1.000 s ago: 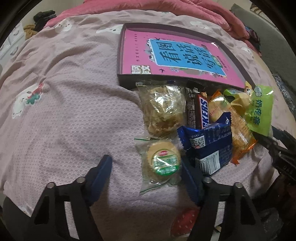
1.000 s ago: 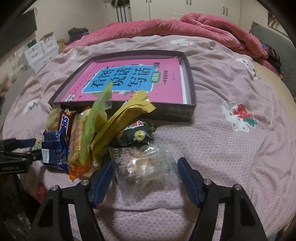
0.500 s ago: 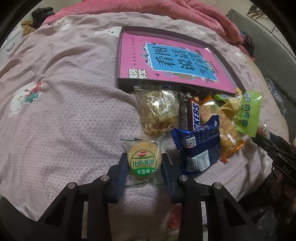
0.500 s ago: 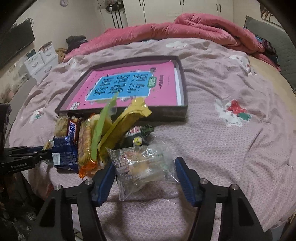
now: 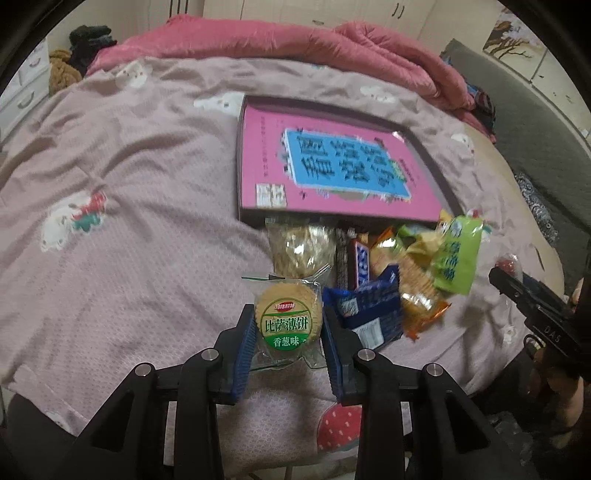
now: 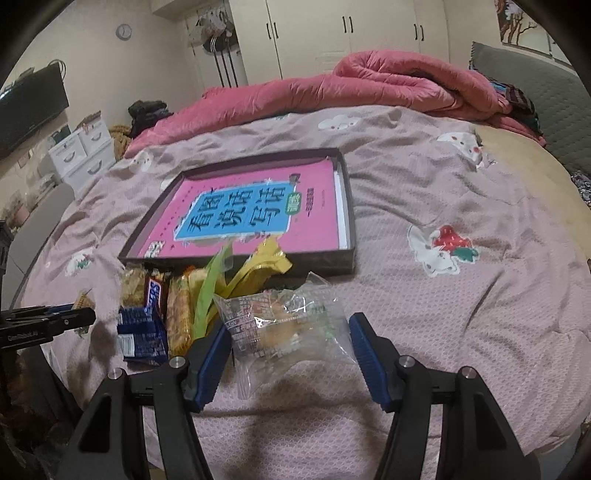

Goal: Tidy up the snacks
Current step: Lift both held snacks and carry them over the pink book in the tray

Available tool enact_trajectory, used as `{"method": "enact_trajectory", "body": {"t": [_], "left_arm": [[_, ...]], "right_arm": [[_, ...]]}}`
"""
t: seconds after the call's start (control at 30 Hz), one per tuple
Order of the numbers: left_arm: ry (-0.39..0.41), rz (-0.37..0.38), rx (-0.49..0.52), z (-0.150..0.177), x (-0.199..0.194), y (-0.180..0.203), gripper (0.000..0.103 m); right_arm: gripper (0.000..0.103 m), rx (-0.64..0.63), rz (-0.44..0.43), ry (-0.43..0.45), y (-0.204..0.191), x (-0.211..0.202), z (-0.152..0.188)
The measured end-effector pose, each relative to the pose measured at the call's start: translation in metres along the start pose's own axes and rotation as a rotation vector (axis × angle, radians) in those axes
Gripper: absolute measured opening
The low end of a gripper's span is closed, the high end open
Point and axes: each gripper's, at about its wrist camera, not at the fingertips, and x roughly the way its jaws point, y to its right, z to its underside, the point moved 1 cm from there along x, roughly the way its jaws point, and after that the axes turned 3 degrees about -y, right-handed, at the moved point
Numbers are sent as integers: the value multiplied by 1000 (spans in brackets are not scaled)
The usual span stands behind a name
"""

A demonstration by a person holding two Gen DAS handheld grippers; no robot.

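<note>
Left gripper (image 5: 288, 328): jaws just closed, pinching the round cracker packet (image 5: 289, 322) above the bed (image 5: 129, 221).
Right gripper (image 6: 288, 347): jaws half-spread, gripping the clear snack bag (image 6: 284, 328).
Tray (image 6: 347, 206): behind the snack pile (image 5: 388, 273).

This was a home bedroom: a bed (image 6: 461, 192) under a pink cartoon-print sheet, a rumpled pink quilt (image 6: 369, 88), cream wardrobe doors (image 6: 332, 33), a wall clock (image 6: 125, 31), a small white drawer unit (image 6: 83, 151) and a wall-mounted television (image 6: 33, 107).
</note>
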Motion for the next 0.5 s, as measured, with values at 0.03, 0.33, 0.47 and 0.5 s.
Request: {"method": "enact_trajectory", "body": {"t": [0.03,0.33,0.47,0.5], "left_arm": [[4,1,0,-2,-2,0,35],[22,-5,4,-14,-9,1,35],[34,-9,11,-19,-11,3,35],[36,-9,11,-21,-12,3,35]], "right_arm": [[64,2,2,9,1,-2,-1],[64,2,5,43,-1,-5,-10],[64,-4,-1,57,-3,-5,-17],[64,-5,-2,61,-4,-5,-18]]}}
